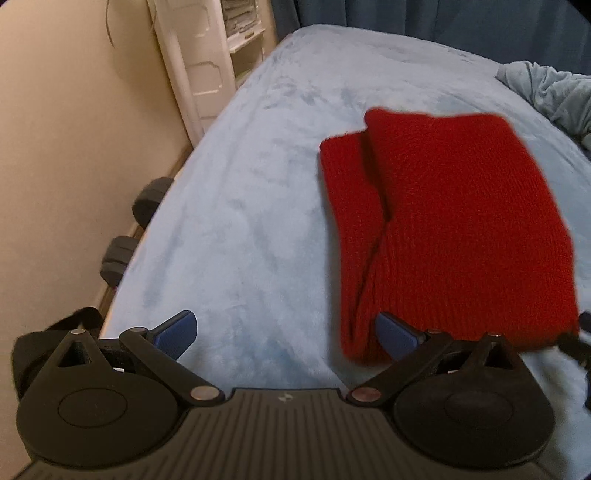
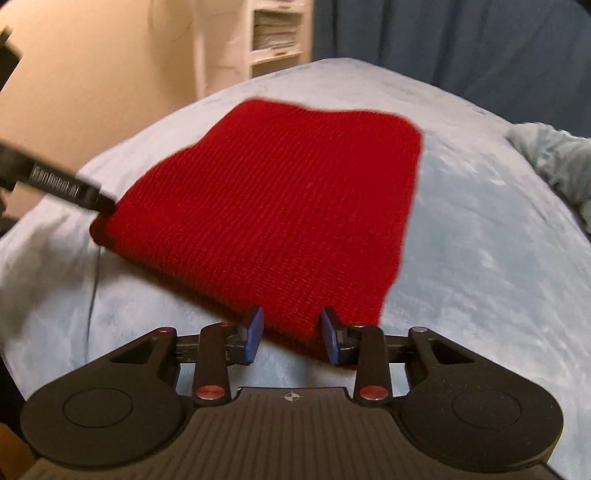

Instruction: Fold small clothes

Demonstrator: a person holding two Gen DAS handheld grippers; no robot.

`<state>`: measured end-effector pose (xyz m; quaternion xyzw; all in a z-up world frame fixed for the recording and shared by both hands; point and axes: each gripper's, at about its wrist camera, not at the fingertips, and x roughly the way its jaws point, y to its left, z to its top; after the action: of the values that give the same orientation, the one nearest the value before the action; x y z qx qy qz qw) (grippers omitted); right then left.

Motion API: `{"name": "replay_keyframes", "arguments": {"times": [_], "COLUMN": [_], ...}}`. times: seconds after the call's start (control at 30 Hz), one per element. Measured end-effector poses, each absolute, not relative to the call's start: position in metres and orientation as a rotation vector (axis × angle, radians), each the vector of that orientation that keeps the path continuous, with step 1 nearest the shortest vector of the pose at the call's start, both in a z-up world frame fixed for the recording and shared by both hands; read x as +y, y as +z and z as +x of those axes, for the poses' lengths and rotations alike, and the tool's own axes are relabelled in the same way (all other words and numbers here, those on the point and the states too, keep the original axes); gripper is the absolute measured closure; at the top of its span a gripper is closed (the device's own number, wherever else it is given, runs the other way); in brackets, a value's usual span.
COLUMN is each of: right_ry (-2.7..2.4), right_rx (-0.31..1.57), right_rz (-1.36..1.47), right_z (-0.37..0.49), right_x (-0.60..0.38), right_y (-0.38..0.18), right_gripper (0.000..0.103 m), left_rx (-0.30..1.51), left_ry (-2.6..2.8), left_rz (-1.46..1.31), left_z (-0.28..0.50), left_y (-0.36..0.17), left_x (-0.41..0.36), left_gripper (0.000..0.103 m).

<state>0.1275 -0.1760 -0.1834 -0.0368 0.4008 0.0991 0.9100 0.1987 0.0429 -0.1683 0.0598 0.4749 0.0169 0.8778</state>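
Where the beige wall [image 1: 74, 147] meets the floor at the far left of the left wrist view, two dark round weights [image 1: 135, 229] sit beside the bed, and a white plastic shelf unit [image 1: 207, 55] holding stacked papers stands further back. The bed [image 1: 240, 203] is covered in a pale blue plush blanket with a soft, mottled nap. The left hand-held gripper [image 1: 286, 334], black ribbed plastic with blue pads, has its jaws wide apart over bare blanket; its right pad sits at the near edge of the red knit garment [image 1: 461, 221] without pinching it. That garment is a thick, ribbed red knit folded into a rough rectangle, a narrower layer showing along its left side, and it lies flat on the blanket right of centre. At the far right a crumpled light blue cloth [image 1: 554, 92] lies on the bed, and dark blue curtains [image 1: 443, 14] hang behind.

In the right wrist view, the tip of the other black tool touches the left corner of the red knit garment [image 2: 280, 206], which spreads across the middle of the bed [image 2: 480, 240]. The right hand-held gripper [image 2: 291, 332] has its blue pads partly apart, with the near edge of the knit between them; whether they press on it I cannot tell. The picture is slightly blurred. The same crumpled cloth [image 2: 554, 162] lies at the right.
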Motion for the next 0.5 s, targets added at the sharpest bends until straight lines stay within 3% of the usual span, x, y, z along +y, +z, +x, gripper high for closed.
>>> {"name": "replay_keyframes", "arguments": {"times": [0.1,0.27,0.5], "right_ry": [0.173,0.081,-0.016], "right_rx": [0.762,0.712,0.664], "right_rz": [0.0,0.043,0.09], "right_z": [0.113,0.073,0.019], "right_x": [-0.184,-0.191,-0.204], "right_y": [-0.148,-0.091,-0.068], "right_gripper": [0.062,0.034,0.03], "left_rx": [0.973,1.004,0.979], "left_ry": [0.043,0.067,0.053], "left_rz": [0.134,0.131,0.127], "left_z": [0.177,0.131,0.074], "left_y": [-0.131,-0.091,-0.063], "left_x": [0.039,0.026,0.015], "left_gripper": [0.0,0.0,0.0]}}
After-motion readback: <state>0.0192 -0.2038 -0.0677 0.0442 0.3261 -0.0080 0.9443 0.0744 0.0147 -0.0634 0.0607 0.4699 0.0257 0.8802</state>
